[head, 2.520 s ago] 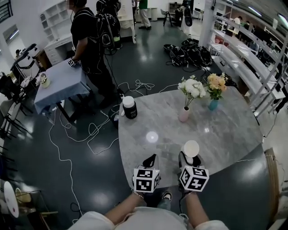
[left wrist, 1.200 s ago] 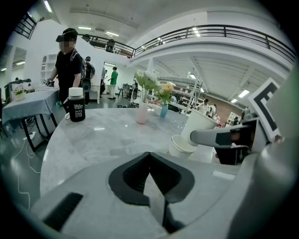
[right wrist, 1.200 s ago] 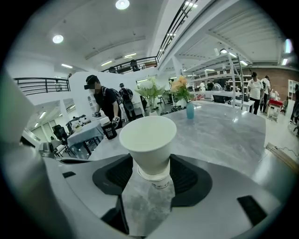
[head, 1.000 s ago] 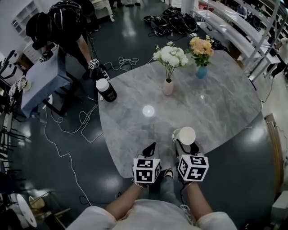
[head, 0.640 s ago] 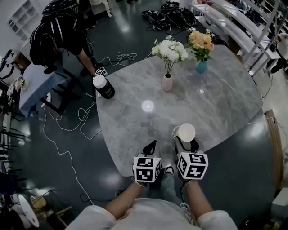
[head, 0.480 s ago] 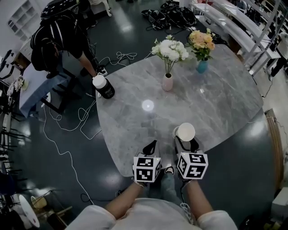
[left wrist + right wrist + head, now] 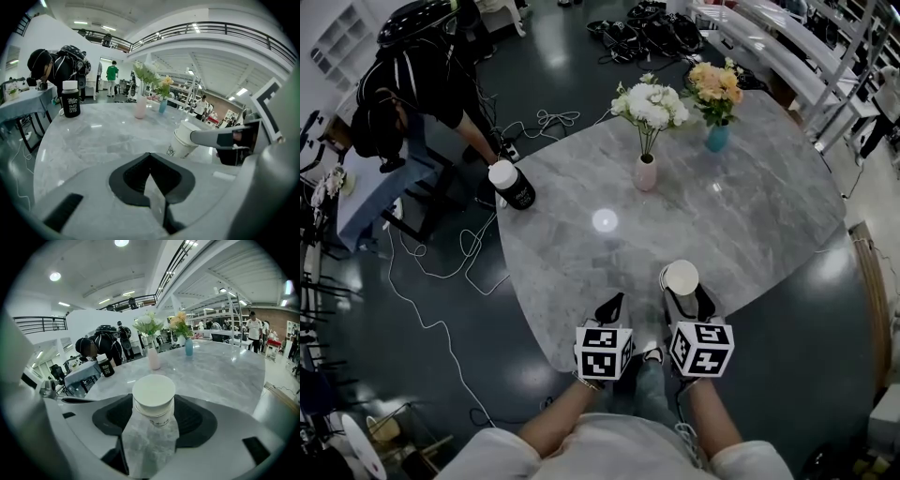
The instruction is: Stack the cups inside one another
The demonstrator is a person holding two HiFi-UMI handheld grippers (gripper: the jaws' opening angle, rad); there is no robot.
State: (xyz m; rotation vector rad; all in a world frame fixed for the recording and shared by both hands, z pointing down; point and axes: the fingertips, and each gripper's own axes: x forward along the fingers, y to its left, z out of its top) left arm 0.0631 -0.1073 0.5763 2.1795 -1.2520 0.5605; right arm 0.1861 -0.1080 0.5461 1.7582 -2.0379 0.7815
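Gripper on the right (image 7: 154, 414) is clasping the cup stack (image 7: 153, 401) at the near edge of the bench (image 7: 750, 225). Left gripper (image 7: 150, 165) sits just beside it, pinched closed and empty. Two rims show, so nesting looks done. Likely next: stand the stack upright, then let go.

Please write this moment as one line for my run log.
left gripper: shut, empty | right gripper: shut on white paper cup stack | place: near edge of grey marble table
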